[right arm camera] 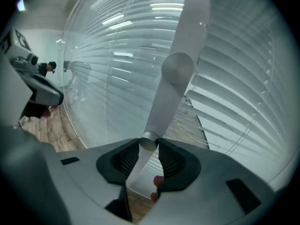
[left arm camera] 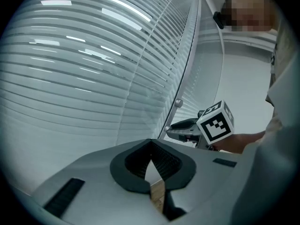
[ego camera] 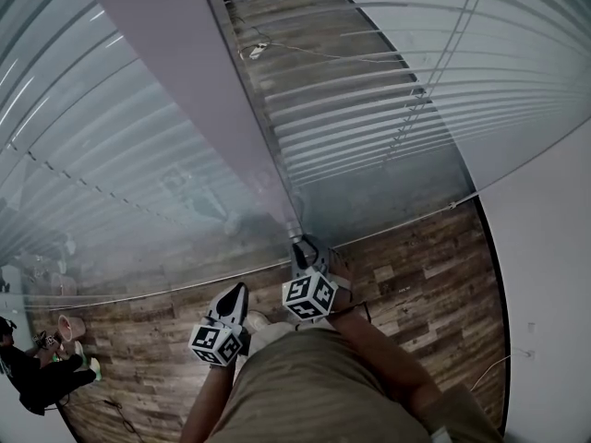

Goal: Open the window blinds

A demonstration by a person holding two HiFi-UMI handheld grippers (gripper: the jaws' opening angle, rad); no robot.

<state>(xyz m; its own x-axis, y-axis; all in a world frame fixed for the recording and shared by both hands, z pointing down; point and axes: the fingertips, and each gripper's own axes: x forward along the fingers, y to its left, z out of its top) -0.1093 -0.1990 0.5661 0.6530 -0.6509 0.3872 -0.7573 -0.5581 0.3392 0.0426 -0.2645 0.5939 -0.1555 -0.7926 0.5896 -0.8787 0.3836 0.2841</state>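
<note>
White slatted blinds (ego camera: 369,90) hang shut behind glass, filling the left gripper view (left arm camera: 84,69) and the right gripper view (right arm camera: 234,93). A pale grey tilt wand (ego camera: 240,109) hangs down in front of them, with a round metal knob (right arm camera: 177,68) partway along. My right gripper (ego camera: 300,245) is shut on the wand's metal-capped lower end (right arm camera: 149,142), one pad on each side. My left gripper (ego camera: 242,289) hangs just left of it and a little lower, apart from the wand, jaws (left arm camera: 151,146) shut on nothing. From the left gripper view the right gripper (left arm camera: 171,128) shows at the wand.
Wood-plank floor (ego camera: 416,284) runs below the glass. A white wall (ego camera: 545,275) stands at the right. A person in dark clothes (ego camera: 37,377) crouches at the far lower left. My own legs (ego camera: 314,386) fill the bottom centre.
</note>
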